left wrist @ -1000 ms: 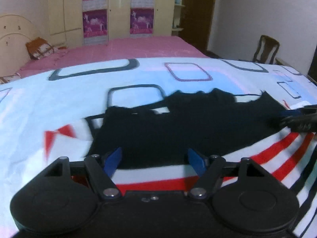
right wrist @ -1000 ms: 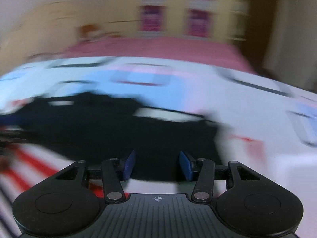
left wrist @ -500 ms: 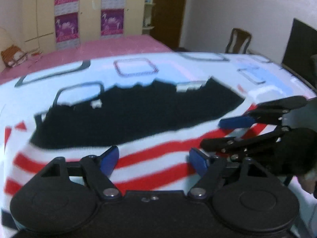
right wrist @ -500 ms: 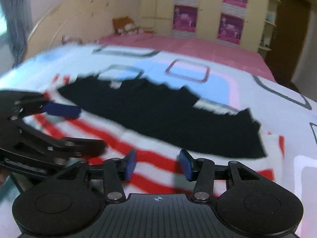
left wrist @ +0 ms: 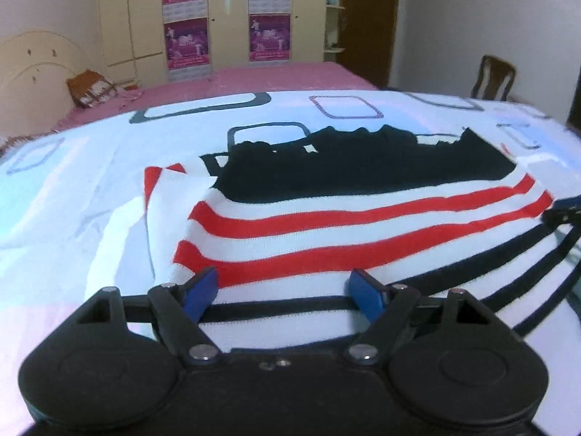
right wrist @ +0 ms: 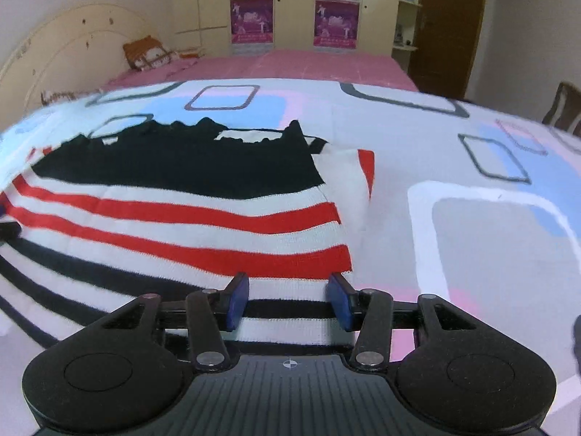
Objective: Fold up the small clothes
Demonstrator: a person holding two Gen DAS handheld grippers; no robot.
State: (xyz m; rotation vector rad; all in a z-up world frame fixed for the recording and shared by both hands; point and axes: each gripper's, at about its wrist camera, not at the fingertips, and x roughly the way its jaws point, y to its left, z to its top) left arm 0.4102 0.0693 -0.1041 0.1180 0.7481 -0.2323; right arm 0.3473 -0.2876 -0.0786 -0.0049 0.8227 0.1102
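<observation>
Sweater [left wrist: 363, 225]: flat on the bed [left wrist: 72, 218], striped hem nearest.
Change: both grippers moved from its black top to the hem.
Left gripper [left wrist: 285, 292]: jaws spread.
Right gripper [right wrist: 288, 303]: jaws spread.
Meaning: probably a hem-up fold next.

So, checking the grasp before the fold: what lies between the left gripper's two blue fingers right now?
In the left wrist view, the left gripper stands open, and between its fingers lies the striped sweater, its white knit with one black stripe; nothing else.
</observation>
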